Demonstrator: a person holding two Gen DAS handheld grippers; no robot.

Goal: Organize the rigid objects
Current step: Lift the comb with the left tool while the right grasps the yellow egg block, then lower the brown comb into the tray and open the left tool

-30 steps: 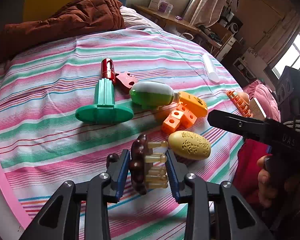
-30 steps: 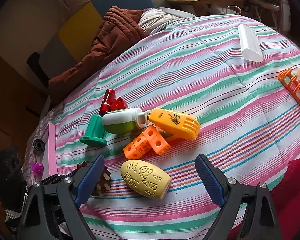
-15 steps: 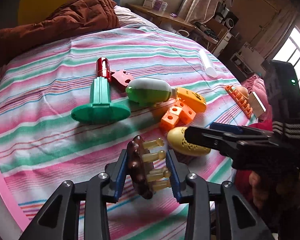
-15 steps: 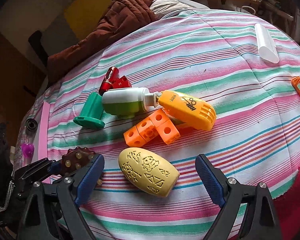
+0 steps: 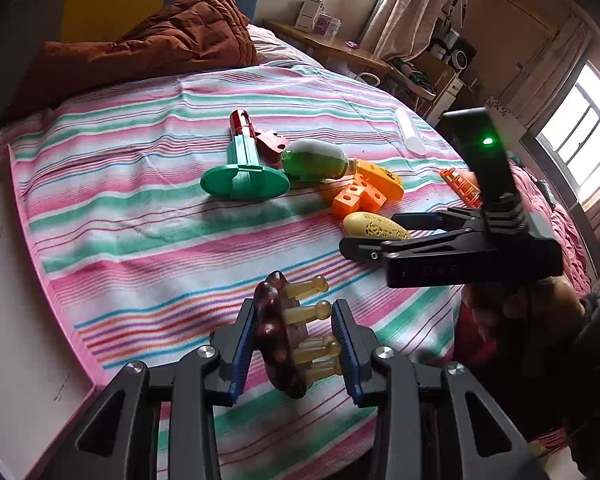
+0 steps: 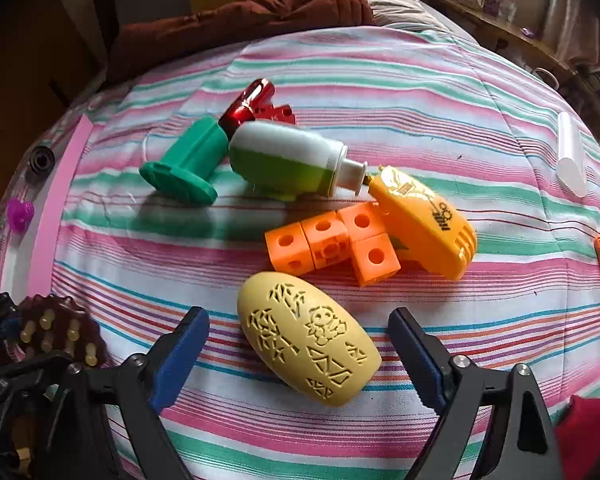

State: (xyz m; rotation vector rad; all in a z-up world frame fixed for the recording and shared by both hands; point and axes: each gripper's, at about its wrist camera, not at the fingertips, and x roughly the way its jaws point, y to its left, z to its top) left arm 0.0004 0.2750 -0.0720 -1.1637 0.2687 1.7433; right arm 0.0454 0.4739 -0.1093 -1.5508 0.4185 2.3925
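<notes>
A brown pegged massager (image 5: 278, 332) is pinched by the left gripper (image 5: 296, 340) and held clear of the striped bedspread (image 5: 140, 216), presumably for relocation. The yellow carved oval (image 6: 306, 336) is straddled by the right gripper (image 6: 298, 344); its jaws, just closing, are not yet touching.

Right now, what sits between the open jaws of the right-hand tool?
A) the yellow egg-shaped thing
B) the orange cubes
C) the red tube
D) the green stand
A: the yellow egg lies between the right gripper's open, just-narrowing jaws, pads not touching it.
</notes>
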